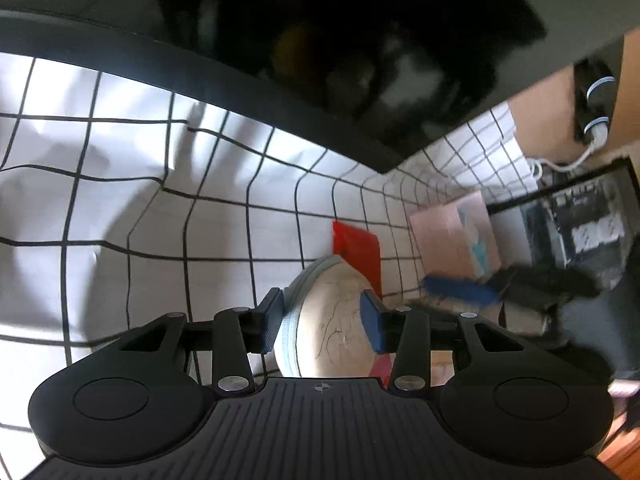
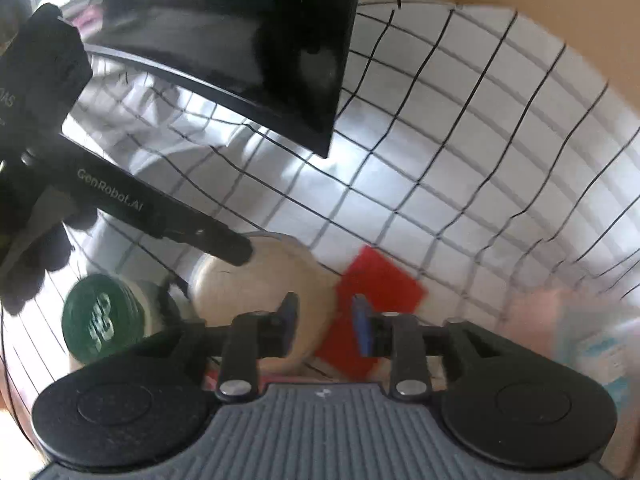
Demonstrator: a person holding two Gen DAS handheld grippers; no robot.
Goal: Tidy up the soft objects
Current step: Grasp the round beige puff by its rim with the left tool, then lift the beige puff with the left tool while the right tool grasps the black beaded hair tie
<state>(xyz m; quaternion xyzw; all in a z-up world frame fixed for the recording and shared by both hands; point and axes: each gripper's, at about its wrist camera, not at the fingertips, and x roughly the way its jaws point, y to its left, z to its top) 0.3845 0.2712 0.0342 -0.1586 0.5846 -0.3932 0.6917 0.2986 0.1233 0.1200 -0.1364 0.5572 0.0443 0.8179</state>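
A round beige pouch (image 1: 332, 320) with a grey zip around its rim lies on the white grid cloth (image 1: 120, 200). My left gripper (image 1: 322, 322) straddles it, jaws half apart, the pads at its sides and not clearly pressing. In the right wrist view the pouch (image 2: 272, 276) lies left of a red sheet (image 2: 380, 292). My right gripper (image 2: 325, 324) hangs open over the pouch's edge and the red sheet, gripping nothing. The left gripper (image 2: 234, 246) reaches in from the upper left, its tip on the pouch's top. The red sheet (image 1: 358, 246) lies just behind the pouch.
A black monitor (image 1: 320, 40) overhangs the cloth at the back. A pink box (image 1: 452, 236) stands right of the red sheet. A green-lidded round tub (image 2: 104, 320) sits left of the pouch. A black-gloved hand (image 2: 36, 264) holds the left gripper. A power strip (image 1: 592, 108) is far right.
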